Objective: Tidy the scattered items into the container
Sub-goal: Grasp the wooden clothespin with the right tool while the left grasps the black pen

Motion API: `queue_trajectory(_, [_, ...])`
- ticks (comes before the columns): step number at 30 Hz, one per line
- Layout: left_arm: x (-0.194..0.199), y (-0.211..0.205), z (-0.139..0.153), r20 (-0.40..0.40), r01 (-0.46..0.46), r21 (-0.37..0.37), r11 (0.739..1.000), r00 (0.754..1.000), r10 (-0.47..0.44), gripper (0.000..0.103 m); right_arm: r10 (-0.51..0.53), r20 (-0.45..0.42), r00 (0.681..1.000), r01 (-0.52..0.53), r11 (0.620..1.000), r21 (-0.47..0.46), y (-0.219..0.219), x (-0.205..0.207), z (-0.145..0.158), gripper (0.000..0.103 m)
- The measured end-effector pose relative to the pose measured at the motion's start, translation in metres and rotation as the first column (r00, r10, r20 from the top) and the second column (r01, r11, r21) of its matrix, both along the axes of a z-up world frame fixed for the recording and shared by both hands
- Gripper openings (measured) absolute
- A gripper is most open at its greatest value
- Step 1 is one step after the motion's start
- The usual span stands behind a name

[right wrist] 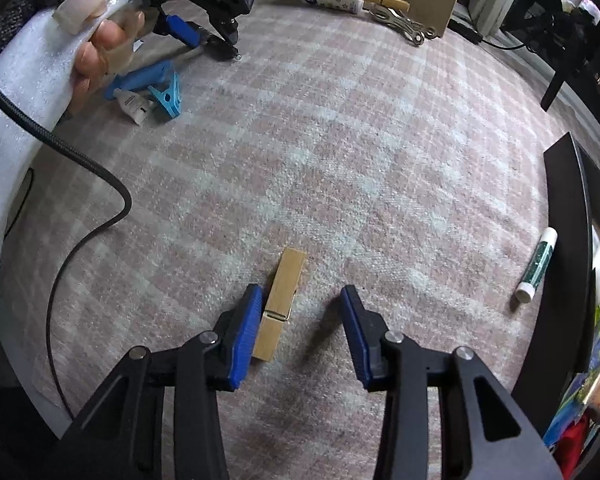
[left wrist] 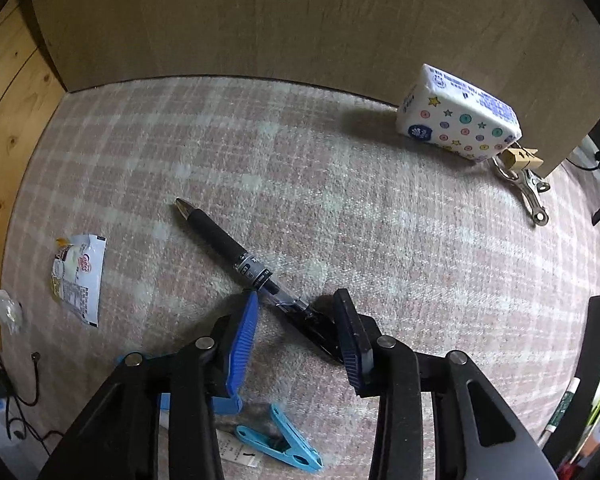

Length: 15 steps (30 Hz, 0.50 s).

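In the left wrist view my left gripper (left wrist: 296, 300) is open, its jaws on either side of the clip end of a black pen (left wrist: 236, 252) that lies on the pink checked carpet. In the right wrist view my right gripper (right wrist: 300, 294) is open around a wooden clothespin (right wrist: 280, 300), which touches the left finger (right wrist: 244, 332). The black container's rim (right wrist: 572, 240) stands at the right, with several items inside. The left gripper also shows in the right wrist view (right wrist: 216, 42), low over the pen.
A tissue pack (left wrist: 456, 114), a wooden peg (left wrist: 520, 158) and metal clips (left wrist: 528, 192) lie by the cardboard wall. A snack wrapper (left wrist: 78, 276), a blue clothespin (left wrist: 284, 444), a small tube (right wrist: 134, 104) and a glue stick (right wrist: 536, 264) lie about. A black cable (right wrist: 92, 184) runs left.
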<state>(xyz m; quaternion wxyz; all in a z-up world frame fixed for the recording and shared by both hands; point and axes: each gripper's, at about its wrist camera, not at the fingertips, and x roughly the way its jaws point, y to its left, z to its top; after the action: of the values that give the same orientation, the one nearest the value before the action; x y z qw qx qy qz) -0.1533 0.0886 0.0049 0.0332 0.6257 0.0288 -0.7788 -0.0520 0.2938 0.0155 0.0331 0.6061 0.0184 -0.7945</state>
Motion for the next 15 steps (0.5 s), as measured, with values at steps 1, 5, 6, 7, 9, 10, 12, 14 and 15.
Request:
queue_trajectory(1, [0.002, 0.001, 0.0, -0.001, 0.006, -0.003, 1.0, 1.0, -0.006, 0.035, 0.003, -0.002, 1.0, -0.003, 1.0, 0.007, 0.0, 0.001, 0.0, 0.037])
queue_trajectory(5, [0.009, 0.006, -0.001, 0.001, 0.024, -0.002, 1.0, 1.0, -0.024, 0.028, 0.014, -0.009, 1.0, -0.014, 1.0, 0.026, 0.001, 0.005, 0.001, 0.024])
queue_trajectory(6, [0.011, 0.008, -0.001, 0.002, 0.028, 0.001, 1.0, 1.0, -0.028, 0.024, 0.016, -0.009, 1.0, -0.016, 1.0, 0.027, 0.001, 0.006, 0.002, 0.021])
queue_trajectory(7, [0.013, 0.009, -0.001, 0.002, 0.037, 0.003, 0.999, 0.999, -0.037, 0.021, 0.018, -0.009, 1.0, -0.017, 0.999, 0.028, 0.002, 0.007, 0.002, 0.019])
queue_trajectory(9, [0.02, 0.014, -0.001, 0.003, 0.072, 0.009, 0.997, 0.997, -0.072, 0.013, 0.015, -0.01, 1.0, -0.015, 1.0, 0.027, 0.005, 0.01, 0.003, 0.014])
queue_trajectory(10, [0.023, 0.016, -0.001, 0.002, 0.089, 0.012, 0.996, 0.996, -0.089, 0.013, 0.012, -0.01, 1.0, -0.012, 1.0, 0.02, 0.007, 0.011, 0.003, 0.014])
queue_trajectory(12, [0.03, 0.019, -0.001, 0.001, 0.115, 0.028, 0.993, 0.993, -0.115, 0.012, 0.0, -0.013, 1.0, 0.0, 1.0, 0.0, 0.013, 0.014, 0.004, 0.014])
queue_trajectory(14, [0.036, 0.016, 0.0, 0.005, 0.111, 0.064, 0.992, 0.994, -0.112, 0.012, -0.02, -0.014, 1.0, 0.02, 0.999, -0.028, 0.019, 0.016, 0.004, 0.014])
queue_trajectory(15, [0.038, 0.014, 0.0, 0.009, 0.105, 0.086, 0.991, 0.994, -0.106, 0.012, -0.036, -0.013, 0.999, 0.035, 0.998, -0.049, 0.023, 0.017, 0.005, 0.014])
